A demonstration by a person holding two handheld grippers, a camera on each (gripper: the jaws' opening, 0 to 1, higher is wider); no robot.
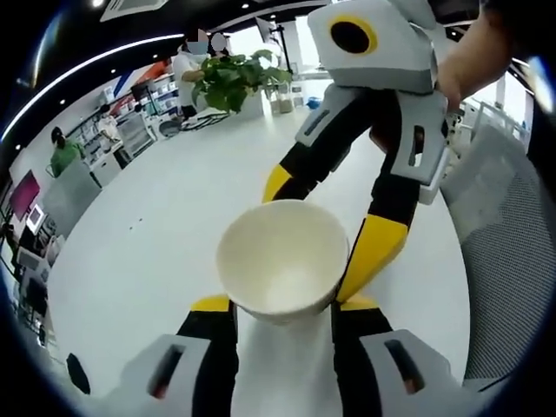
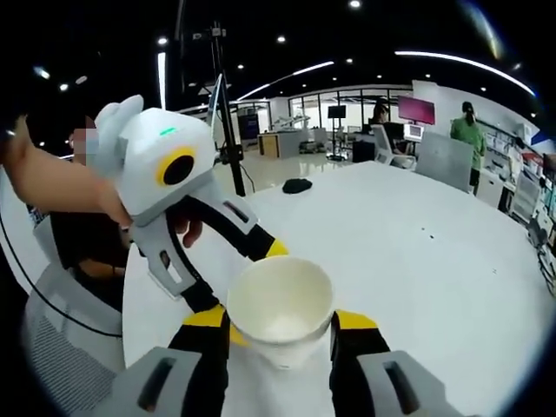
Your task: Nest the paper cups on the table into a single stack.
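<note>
Cup [image 1: 283, 259] is seen in the left gripper view, clamped between the jaws of the left claw [image 1: 282, 306] and raised above the white bench [image 1: 156, 226], mouth toward the camera, presumably so another cup can be nested with it. The right claw [image 1: 334, 234] is reached in from above-right, its yellow tips set against the cup's sides.

In the right gripper view, a cup [image 2: 282, 306] is gripped by the right claw [image 2: 282, 323], with the left claw [image 2: 239, 278] touching its rim from the left. Whether one cup or two nested ones are shared cannot be told.
</note>
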